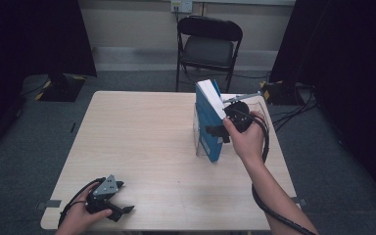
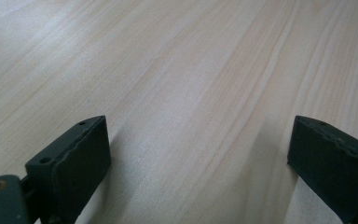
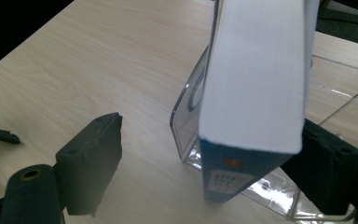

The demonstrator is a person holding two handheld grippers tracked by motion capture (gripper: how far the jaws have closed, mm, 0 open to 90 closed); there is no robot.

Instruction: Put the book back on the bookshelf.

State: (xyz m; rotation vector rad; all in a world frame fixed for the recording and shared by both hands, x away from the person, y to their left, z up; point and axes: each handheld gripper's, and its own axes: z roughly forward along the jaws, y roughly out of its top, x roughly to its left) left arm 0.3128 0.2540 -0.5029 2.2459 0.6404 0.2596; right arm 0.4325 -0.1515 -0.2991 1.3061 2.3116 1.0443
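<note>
Counter point(image 1: 147, 147) of pale wood grain, seen from the person's side. Nearest, at its front left corner, the left claw point(image 1: 120, 198) rests on the bare surface, jaws spread with nothing between. Farther back, toward the right edge, a thick blue-covered book point(image 1: 208, 122) stands upright in a clear plastic holder point(image 3: 186, 126). The right claw point(image 3: 205, 163) straddles the book, jaws parted, left pad clear of the cover. Beyond the counter, a black folding chair point(image 1: 209, 46).

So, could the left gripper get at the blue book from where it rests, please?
Probably not without moving: the left gripper sits at the table's near left edge, while the blue book stands across it in the clear holder, between the right gripper's open jaws.
</note>
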